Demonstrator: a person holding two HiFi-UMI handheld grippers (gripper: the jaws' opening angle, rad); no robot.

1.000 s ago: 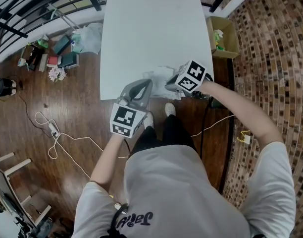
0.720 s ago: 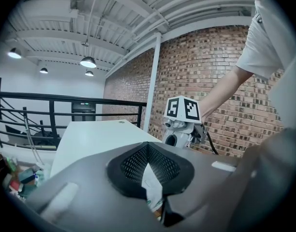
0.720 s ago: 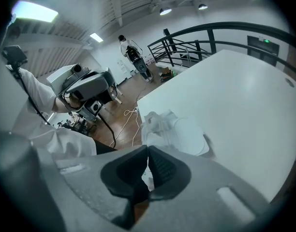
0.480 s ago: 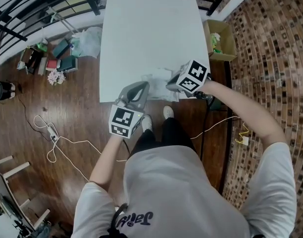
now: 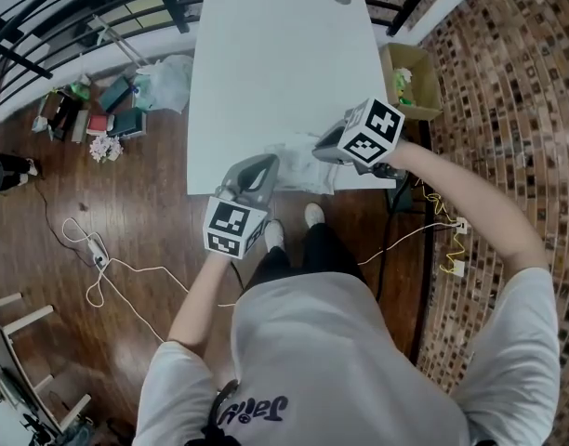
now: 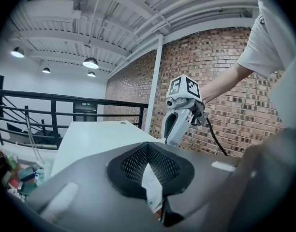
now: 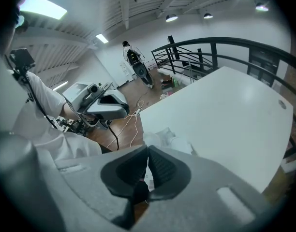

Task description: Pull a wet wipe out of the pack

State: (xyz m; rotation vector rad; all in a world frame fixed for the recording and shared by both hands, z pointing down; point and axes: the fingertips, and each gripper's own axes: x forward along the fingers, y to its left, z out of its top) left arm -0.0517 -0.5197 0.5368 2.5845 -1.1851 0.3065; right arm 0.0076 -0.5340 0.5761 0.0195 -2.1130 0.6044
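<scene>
My left tongs (image 6: pixel 148 151) are clamped on an edge of the soft white plastic wipe pack with green print (image 6: pixel 152 183), which sits at the near edge of the white rectangular table (image 5: pixel 284 63). My right tongs (image 7: pixel 148 152) are pressed together on a thin white wet wipe (image 5: pixel 308 149), though only a sliver shows between the pads. Overhead, my tongs cover much of the pack. Since a second ago my right tongs have risen, while the left kept still. Only the left gripper view shows the green print.
</scene>
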